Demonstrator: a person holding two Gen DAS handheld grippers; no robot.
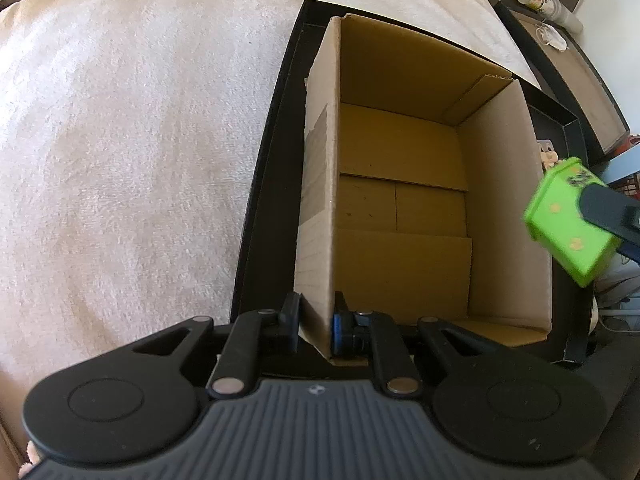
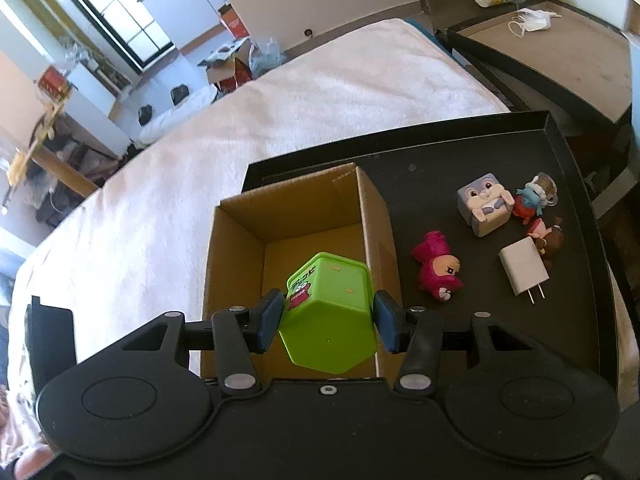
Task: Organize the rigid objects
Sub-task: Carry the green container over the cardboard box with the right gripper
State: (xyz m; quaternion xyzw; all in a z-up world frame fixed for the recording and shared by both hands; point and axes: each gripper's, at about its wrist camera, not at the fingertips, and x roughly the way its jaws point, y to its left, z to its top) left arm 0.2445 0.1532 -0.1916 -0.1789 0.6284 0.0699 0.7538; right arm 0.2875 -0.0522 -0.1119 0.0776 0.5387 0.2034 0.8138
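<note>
An open cardboard box (image 1: 404, 200) (image 2: 244, 240) stands on a black tray (image 1: 264, 168) (image 2: 460, 168); nothing lies inside it. My left gripper (image 1: 316, 320) is shut on the box's near-left wall, one finger outside and one inside. My right gripper (image 2: 326, 320) is shut on a green hexagonal container (image 2: 328, 312) (image 1: 564, 224), which hangs over the box's right wall. In the left wrist view that container sits off the box's right side with a black finger across it.
On the tray right of the box lie a pink figurine (image 2: 438, 272), a white charger plug (image 2: 524, 270), a rabbit cube (image 2: 484, 204) and small figures (image 2: 534, 200). A pale fleecy blanket (image 1: 140, 140) spreads left. A side table (image 2: 560, 52) holds a cup and a mask.
</note>
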